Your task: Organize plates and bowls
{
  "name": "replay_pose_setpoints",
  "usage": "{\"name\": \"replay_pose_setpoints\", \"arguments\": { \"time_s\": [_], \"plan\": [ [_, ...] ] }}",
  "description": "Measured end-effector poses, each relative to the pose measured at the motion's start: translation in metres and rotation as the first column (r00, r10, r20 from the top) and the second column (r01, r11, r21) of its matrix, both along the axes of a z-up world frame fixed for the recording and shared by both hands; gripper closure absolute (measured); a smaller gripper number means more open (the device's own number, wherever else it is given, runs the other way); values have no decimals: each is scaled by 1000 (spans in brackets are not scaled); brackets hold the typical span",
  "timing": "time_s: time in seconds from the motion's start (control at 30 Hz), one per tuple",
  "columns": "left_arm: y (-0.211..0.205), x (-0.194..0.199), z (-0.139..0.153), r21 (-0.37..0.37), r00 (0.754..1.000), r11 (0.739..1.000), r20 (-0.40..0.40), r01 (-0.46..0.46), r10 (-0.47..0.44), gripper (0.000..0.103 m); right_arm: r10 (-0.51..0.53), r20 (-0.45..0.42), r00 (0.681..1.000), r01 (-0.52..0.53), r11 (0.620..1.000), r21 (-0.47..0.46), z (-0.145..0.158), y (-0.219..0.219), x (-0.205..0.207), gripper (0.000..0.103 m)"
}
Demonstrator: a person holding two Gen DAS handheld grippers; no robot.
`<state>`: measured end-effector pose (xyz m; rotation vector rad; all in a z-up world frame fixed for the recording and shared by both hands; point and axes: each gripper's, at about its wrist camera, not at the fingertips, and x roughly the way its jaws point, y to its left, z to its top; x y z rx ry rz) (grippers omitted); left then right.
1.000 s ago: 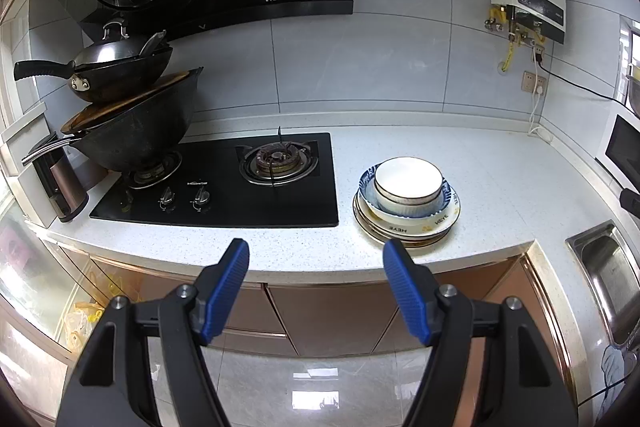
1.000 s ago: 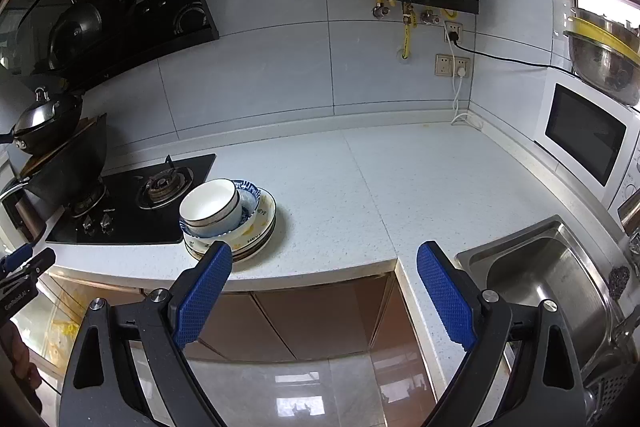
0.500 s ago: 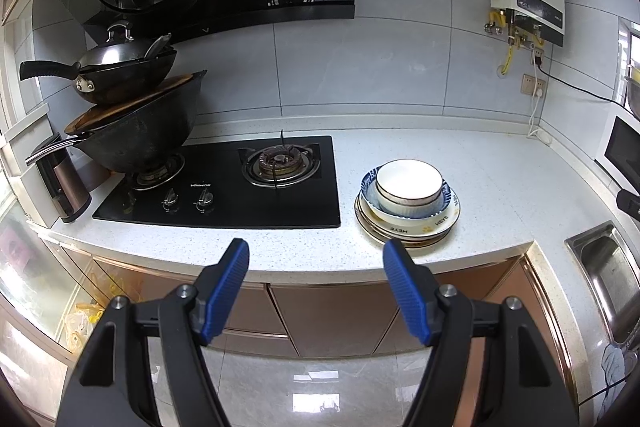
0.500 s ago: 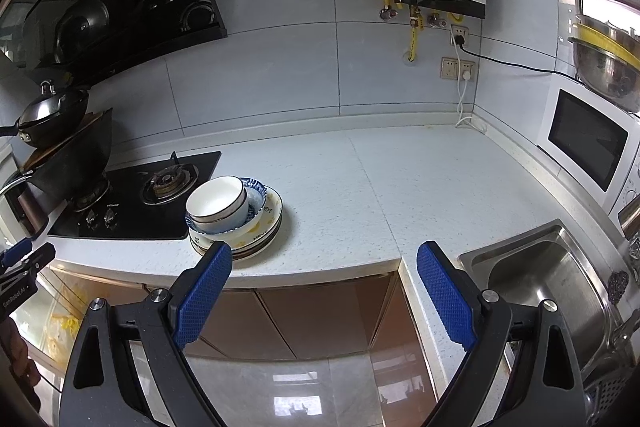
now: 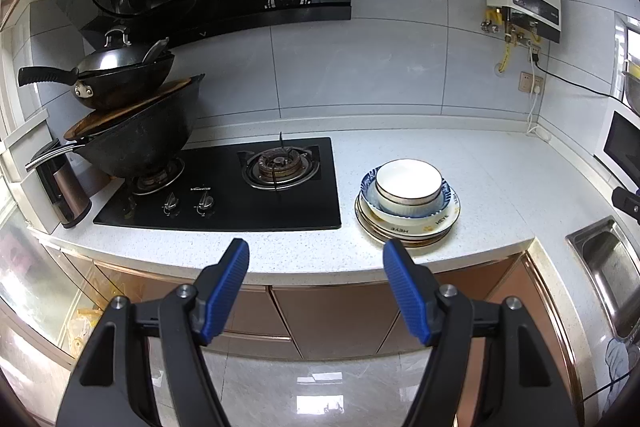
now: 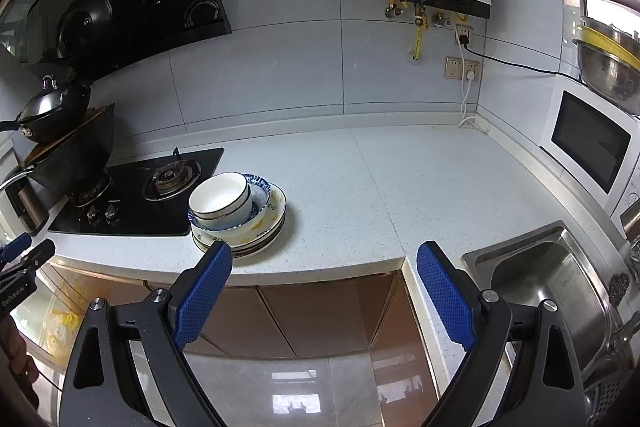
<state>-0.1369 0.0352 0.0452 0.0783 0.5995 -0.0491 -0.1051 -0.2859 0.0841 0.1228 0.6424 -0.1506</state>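
One stack of dishes stands on the white counter right of the hob: a white bowl [image 5: 408, 185] on top, nested in a blue-patterned bowl [image 5: 404, 214], over several plates [image 5: 408, 231] with yellow prints. In the right wrist view the white bowl [image 6: 221, 197] and the plates [image 6: 256, 241] sit left of centre. My left gripper [image 5: 316, 261] hovers open in front of the counter edge, short of the stack. My right gripper [image 6: 324, 263] is open too, off the counter edge, with the stack just beyond its left finger. Both hold nothing.
A black gas hob [image 5: 224, 187] with two stacked woks [image 5: 132, 131] lies left of the stack. A steel sink [image 6: 552, 279] is at the right, a microwave [image 6: 588, 143] behind it. The left gripper's tip [image 6: 24, 253] shows at the far left. Brown cabinets [image 5: 336, 315] below.
Both views have drifted only slightly; the dish stack sits a little lower and closer in the right wrist view. Both grippers stay open as before.
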Motion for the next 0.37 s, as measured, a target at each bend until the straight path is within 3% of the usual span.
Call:
{"name": "replay_pose_setpoints", "arguments": {
  "time_s": [0.37],
  "plan": [
    [2,4,0,1,1000,1000,1,-4,4,35,1,-3,1000,-1,1000,3,-1,0,1,12]
  ]
}}
